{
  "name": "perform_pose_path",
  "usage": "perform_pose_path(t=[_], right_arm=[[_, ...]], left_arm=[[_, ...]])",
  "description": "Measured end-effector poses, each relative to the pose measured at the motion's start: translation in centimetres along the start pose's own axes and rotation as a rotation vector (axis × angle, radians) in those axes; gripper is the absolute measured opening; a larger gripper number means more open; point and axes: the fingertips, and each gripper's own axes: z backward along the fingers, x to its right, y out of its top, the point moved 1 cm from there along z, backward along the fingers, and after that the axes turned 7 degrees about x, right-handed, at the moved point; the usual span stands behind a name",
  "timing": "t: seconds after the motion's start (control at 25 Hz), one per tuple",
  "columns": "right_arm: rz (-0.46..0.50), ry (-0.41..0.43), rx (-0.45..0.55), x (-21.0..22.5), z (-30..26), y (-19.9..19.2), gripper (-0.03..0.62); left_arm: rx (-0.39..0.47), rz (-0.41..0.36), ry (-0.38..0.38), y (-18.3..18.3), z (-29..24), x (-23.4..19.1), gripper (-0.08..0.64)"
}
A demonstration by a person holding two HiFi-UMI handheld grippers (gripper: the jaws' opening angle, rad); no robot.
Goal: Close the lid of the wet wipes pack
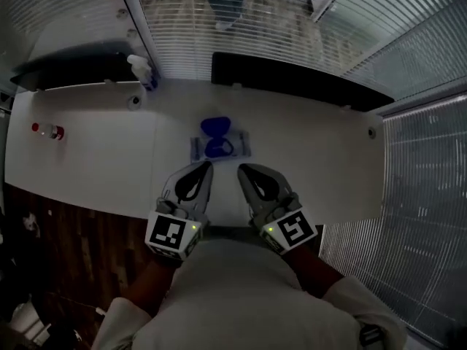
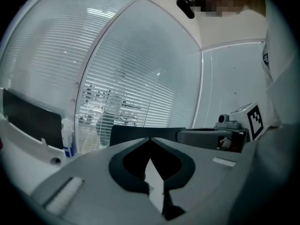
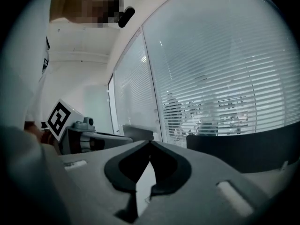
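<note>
On the white surface (image 1: 95, 159), just ahead of both gripper tips: wet wipes pack (image 1: 195, 150), flat, soft film, probably light and apt to slide or dent. Blue lid (image 1: 214, 127) oval, seemingly stiff plastic, flipped open; best pressed down at its free edge. Left gripper (image 1: 207, 168) and right gripper (image 1: 242, 169) pressed together, empty.

Dim, cool grey-blue cast in all views. Light comes through slatted blinds (image 1: 255, 28), brightest area in both gripper views, with mild glare there. White table (image 1: 95, 159) evenly lit, shadows faint. Floor (image 1: 80, 246) dark. Strong fisheye bending, black vignette at corners. Wet wipes pack (image 1: 219, 143) small, soft, possibly underexposed. Near foreground blurred.
</note>
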Motion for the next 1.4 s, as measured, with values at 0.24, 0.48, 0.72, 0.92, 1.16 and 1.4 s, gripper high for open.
perform_pose_path(t=[0.24, 0.48, 0.72, 0.92, 1.16, 1.4], right_arm=[[-0.010, 0.038, -0.103, 1.8, -2.9, -3.5, 0.002], [-0.003, 0.068, -0.160, 4.3, -5.2, -7.4, 0.003], [0.034, 0.101, -0.293, 7.2, -7.9, -11.6, 0.044], [0.059, 0.115, -0.386, 10.0, -10.2, -16.3, 0.048], [0.138, 0.168, -0.496, 12.2, -12.9, -20.8, 0.054], [0.152, 0.204, -0.613, 14.7, -14.4, -25.1, 0.080]], left_arm=[[-0.068, 0.002, 0.025, -3.0, -2.0, -3.0, 0.002], [-0.188, 0.015, 0.033, -8.8, -3.9, -5.7, 0.003], [-0.310, 0.035, 0.059, -13.9, -5.1, -7.9, 0.003], [-0.386, 0.058, 0.113, -19.0, -6.2, -10.9, 0.003], [-0.511, 0.066, 0.111, -24.6, -6.8, -12.8, 0.003], [-0.590, 0.076, 0.120, -28.4, -7.2, -13.4, 0.003]])
